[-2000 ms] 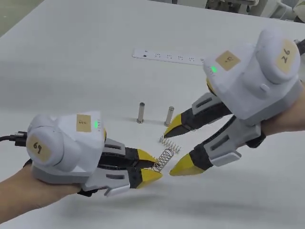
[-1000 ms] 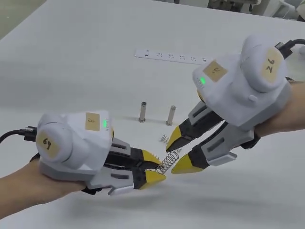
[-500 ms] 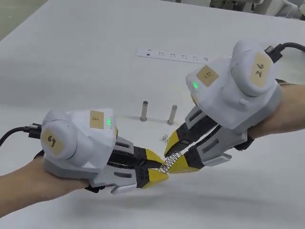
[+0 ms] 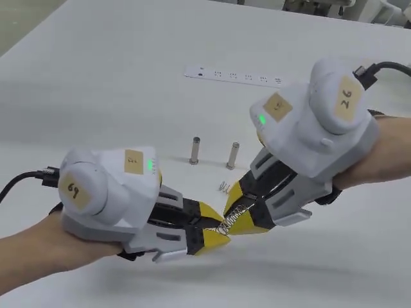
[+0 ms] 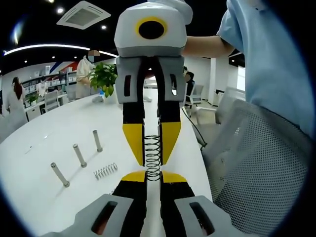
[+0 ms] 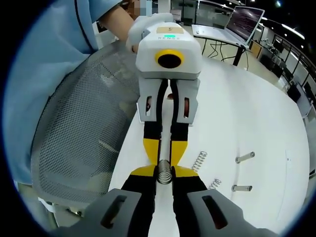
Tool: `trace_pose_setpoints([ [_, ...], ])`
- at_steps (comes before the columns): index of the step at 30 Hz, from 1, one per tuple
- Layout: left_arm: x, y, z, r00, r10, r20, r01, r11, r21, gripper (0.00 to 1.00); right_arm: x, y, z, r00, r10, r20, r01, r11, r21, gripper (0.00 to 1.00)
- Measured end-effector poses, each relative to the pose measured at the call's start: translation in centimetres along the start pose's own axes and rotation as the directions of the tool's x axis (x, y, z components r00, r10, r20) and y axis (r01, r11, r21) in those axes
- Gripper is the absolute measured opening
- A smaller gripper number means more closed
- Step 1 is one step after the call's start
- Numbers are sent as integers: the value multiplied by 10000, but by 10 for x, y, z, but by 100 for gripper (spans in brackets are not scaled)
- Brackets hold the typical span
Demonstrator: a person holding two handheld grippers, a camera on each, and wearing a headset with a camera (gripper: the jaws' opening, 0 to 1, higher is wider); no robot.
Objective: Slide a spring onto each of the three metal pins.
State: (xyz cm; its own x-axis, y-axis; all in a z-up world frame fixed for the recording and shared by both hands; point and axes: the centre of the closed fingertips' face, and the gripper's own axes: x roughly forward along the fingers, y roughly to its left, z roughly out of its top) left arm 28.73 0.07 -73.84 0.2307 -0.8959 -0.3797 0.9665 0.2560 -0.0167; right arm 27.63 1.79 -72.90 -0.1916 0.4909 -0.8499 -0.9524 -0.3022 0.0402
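Spring (image 5: 153,158) clamped by left gripper (image 5: 153,177) and right gripper (image 6: 164,174)
No pins (image 5: 79,155) sleeved yet; a second spring (image 5: 105,171) is left beside them.

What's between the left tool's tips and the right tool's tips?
A single spring spans them, with one end in the left tool and the other between the jaws of the right tool. The left gripper view shows it most clearly.

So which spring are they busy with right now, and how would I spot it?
On the near part of the white workbench, the left tongs and right tongs meet tip to tip. The spring is the short coil bridging their yellow tips, pinched at both ends. Unlike the loose spring lying by the upright pins, it is held off the table.
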Motion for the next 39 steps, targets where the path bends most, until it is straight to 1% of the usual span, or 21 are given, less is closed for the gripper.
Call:
trace_pose_setpoints([
  [7, 0, 0, 0, 10000, -8, -12, 8, 10000, -10, 1, 0, 0, -1, 10000, -18, -64, 18, 10000, 2, 8],
  [11, -1, 1, 0, 10000, 33, 9, -33, 9999, 98, 2, 0, -2, -1, 9999, -99, 20, 99, 9996, 258, 8],
  [12, -1, 2, 0, 10000, 53, 18, -53, 10000, 20, 2, -1, -2, -1, 9999, -107, 54, 105, 9995, 309, 8],
  [15, -2, 2, 1, 10000, 62, 55, -62, 10000, 42, 2, -1, -3, 0, 9999, -139, 87, 134, 9986, 505, 8],
  [18, -1, 3, 2, 9999, 105, 71, -106, 9999, 118, 2, -2, -3, 0, 9999, -150, 76, 146, 9984, 543, 7],
  [26, 0, 0, 1, 10000, -3, 99, 2, 9999, 166, 3, -1, -1, -1, 10000, 0, 1, 0, 9979, 644, 7],
  [29, 0, 2, -1, 10000, 45, 33, -45, 9999, 117, 12, -1, 0, -2, 10000, 27, -13, -26, 9978, 659, 7],
  [30, 0, 1, -2, 10000, 11, 6, -11, 10000, 90, 11, -1, -1, -2, 10000, -17, -14, 18, 9980, 638, 7],
  [31, 0, 1, -2, 10000, 51, 24, -51, 9998, 209, 11, -1, -1, -3, 10000, -25, -33, 27, 9980, 637, 7],
  [32, 0, 1, -2, 10000, 35, 51, -35, 9999, 118, 14, -1, -1, -3, 10000, -11, -25, 13, 9978, 662, 7],
  [38, 0, 4, -4, 9997, 255, 40, -256, 9996, 147, 34, -2, -2, -5, 10000, -56, -67, 61, 9976, 684, 7],
  [39, 0, 4, -4, 9996, 277, 66, -278, 9996, 104, 40, -2, -2, -5, 10000, -60, -63, 64, 9976, 688, 7],
])
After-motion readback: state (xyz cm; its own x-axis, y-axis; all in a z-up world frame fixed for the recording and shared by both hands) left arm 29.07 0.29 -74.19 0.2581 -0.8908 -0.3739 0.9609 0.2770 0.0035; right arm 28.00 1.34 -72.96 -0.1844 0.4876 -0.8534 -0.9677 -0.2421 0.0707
